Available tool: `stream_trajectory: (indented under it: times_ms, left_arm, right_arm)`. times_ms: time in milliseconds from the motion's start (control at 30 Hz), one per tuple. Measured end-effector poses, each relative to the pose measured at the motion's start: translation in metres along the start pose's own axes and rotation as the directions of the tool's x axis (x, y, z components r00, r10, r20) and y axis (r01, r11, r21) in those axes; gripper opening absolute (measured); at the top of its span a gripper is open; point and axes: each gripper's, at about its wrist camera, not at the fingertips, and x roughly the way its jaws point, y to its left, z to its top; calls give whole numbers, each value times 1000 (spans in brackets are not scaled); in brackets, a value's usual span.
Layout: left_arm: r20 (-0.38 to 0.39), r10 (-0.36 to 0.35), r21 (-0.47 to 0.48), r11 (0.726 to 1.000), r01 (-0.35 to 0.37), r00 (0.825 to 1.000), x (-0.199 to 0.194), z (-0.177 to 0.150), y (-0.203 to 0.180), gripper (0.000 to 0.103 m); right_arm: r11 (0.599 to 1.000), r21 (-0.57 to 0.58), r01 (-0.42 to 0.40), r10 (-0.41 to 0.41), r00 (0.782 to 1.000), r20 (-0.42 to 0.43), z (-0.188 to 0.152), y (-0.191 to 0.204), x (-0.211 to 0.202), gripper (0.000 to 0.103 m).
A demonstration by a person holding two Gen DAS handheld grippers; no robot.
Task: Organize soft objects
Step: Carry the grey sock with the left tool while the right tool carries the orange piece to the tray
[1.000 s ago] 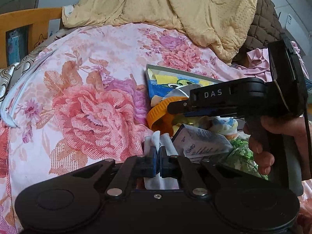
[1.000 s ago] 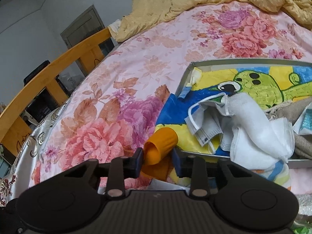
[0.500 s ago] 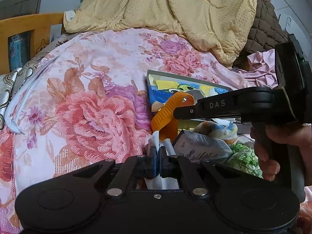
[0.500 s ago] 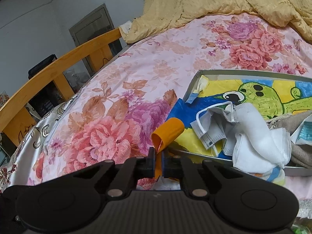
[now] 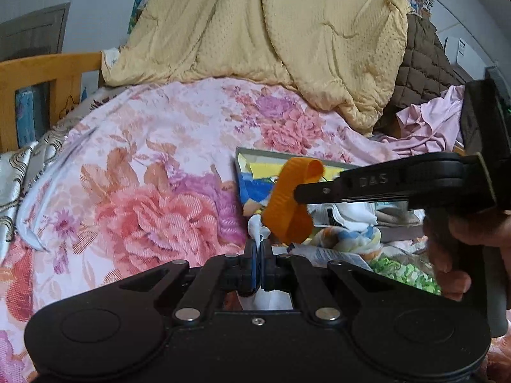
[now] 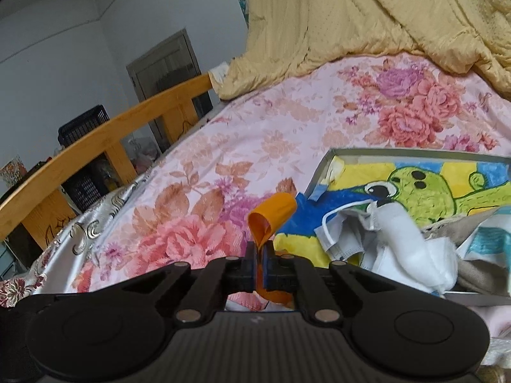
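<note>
Right tongs (image 6: 259, 266): pressed together on an orange strap (image 6: 271, 215), which curls into a loop above the pads and hangs out below them. In the left wrist view the same strap (image 5: 292, 201) is held clear of the bed, just in front of the tray.

Left tongs (image 5: 258, 269): pressed together on a piece of white cloth (image 5: 257, 226), which sticks up between the pads, on the near side of the tray.

Tray (image 6: 415, 152): shallow, grey-rimmed, lying on the flowered bedsheet (image 6: 255, 146); its bottom carries a cartoon picture. Inside it lie a white face mask (image 6: 348, 233) and other white and beige cloths.

Behind the tray: a yellow quilt (image 5: 271, 32) heaped at the far end of the bed. To the tray's left: a wooden bed rail (image 6: 105, 131).

A hand (image 5: 460, 245) grips the right tool's handle.
</note>
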Motion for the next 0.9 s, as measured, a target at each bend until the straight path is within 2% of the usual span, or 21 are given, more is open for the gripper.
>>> stream_trajectory:
  times_ms: [233,467,700,900]
  left_arm:
    - [66,-3,-24,1000,4,998,-19,12,-4,1]
    - [111,-1,-52,999,7,994,-37,24,-15,1]
    - [117,11,-44,999,-5,993,-31,50,-27,1]
    - [154,7,-32,999,-2,988,0,90,-44,1]
  right_arm:
    - [999,33,-12,9,997,82,10,-13,-25,3]
    - [998,67,-10,2,992,124,15,-29,-36,3]
    - [989,149,11,-36,986,166,21,-60,-42,3]
    - [966,257,33,-82,980,183,23,-102,-48,3]
